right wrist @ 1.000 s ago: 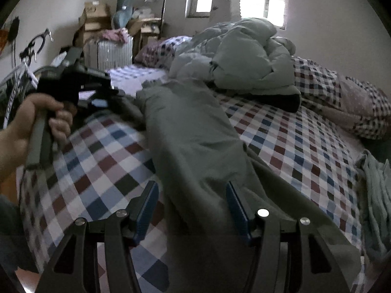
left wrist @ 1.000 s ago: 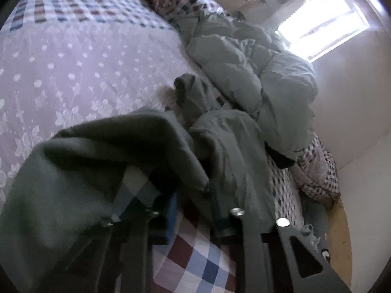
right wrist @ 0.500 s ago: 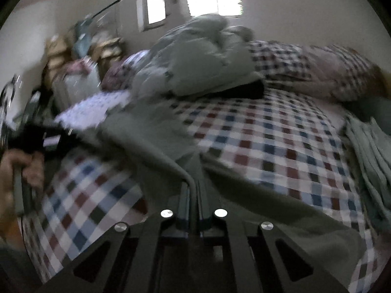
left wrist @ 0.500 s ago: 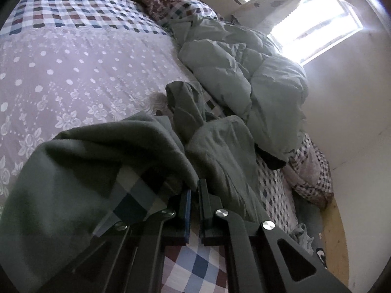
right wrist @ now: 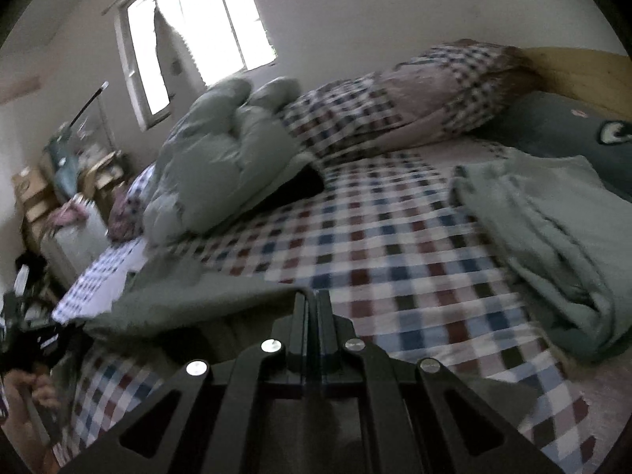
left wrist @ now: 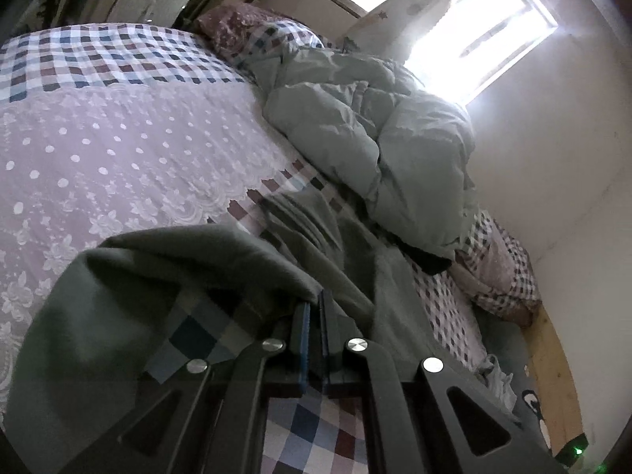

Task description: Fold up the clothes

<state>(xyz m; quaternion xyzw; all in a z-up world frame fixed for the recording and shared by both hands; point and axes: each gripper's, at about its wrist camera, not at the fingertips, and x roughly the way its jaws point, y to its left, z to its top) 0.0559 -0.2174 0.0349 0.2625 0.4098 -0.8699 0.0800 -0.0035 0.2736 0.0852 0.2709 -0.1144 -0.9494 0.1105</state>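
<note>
Checked bedsheet point(right wrist: 395, 260) covers the bed, w/ a pale green duvet point(left wrist: 379, 150) heaped toward the bright window point(left wrist: 486, 35) at upper right of left view. We hold a dark green garment point(left wrist: 118, 296) at two spots: our left gripper point(left wrist: 314, 308) is clamped on a raised fold at bottom centre, fabric draping to lower left over a lilac lace cover point(left wrist: 118, 158). Our right gripper point(right wrist: 312, 304) is pinched tight on the garment's edge, bottom centre of right view. Folded light green clothes point(right wrist: 553, 245) lie at right; a checked pillow point(right wrist: 395, 102) sits above, near a wooden headboard point(right wrist: 584, 67).
</note>
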